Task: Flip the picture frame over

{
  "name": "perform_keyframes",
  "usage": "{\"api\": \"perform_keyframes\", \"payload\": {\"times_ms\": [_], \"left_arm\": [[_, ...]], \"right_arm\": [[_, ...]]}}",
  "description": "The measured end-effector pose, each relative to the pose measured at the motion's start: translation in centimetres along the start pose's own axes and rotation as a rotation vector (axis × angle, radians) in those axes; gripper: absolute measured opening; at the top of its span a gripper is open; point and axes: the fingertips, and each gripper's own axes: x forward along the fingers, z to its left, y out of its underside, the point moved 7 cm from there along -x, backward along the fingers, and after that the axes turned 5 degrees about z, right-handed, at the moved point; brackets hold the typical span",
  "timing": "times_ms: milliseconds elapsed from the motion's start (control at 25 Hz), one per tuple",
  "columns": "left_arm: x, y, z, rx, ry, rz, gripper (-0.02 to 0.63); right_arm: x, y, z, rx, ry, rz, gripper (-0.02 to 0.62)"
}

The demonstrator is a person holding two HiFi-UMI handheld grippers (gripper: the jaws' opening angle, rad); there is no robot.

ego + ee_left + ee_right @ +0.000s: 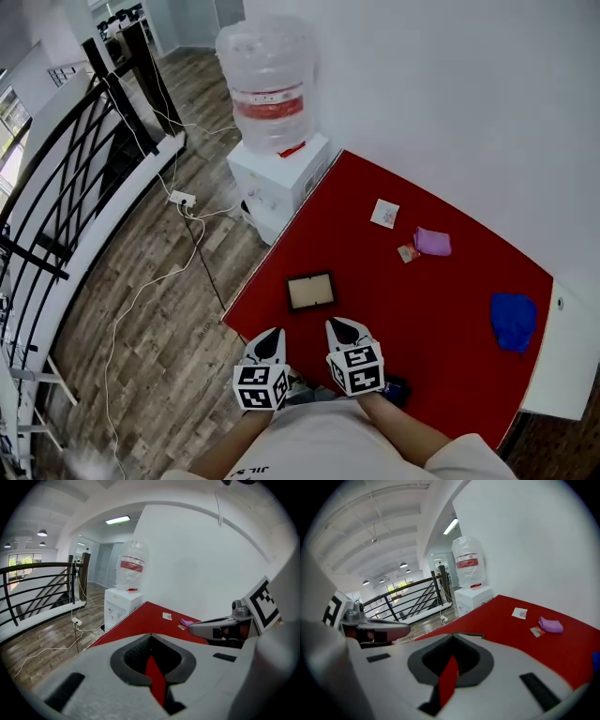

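Note:
The picture frame (310, 292), dark-edged with a pale beige face, lies flat near the front left corner of the red table (427, 309). My left gripper (271, 337) and right gripper (341, 327) hover side by side just short of the frame, above the table's near edge, both shut and empty. In the left gripper view the jaws (151, 638) are closed together, with only red table showing through the notch. The right gripper (452, 639) is likewise closed. A thin dark strip of the frame (474, 634) peeks over its jaws.
A white water dispenser (278, 180) with a big bottle (268, 82) stands off the table's far left corner. A white card (384, 214), a purple pouch (432, 242), a small packet (407, 253) and a blue cloth (514, 321) lie on the table. A black railing (80, 169) and floor cables (183, 200) are left.

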Motion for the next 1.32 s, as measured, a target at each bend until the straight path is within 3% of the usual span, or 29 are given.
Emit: {"api": "perform_keyframes", "payload": {"times_ms": [920, 1320], "left_arm": [[0.5, -1.1, -1.4, 0.037, 0.03, -0.007, 0.006], [0.0, -0.7, -1.1, 0.048, -0.024, 0.005, 0.005]], "right_arm": [[-0.7, 0.2, -0.2, -0.009, 0.026, -0.005, 0.005], [-0.8, 0.5, 0.0, -0.016, 0.015, 0.007, 0.005]]}}
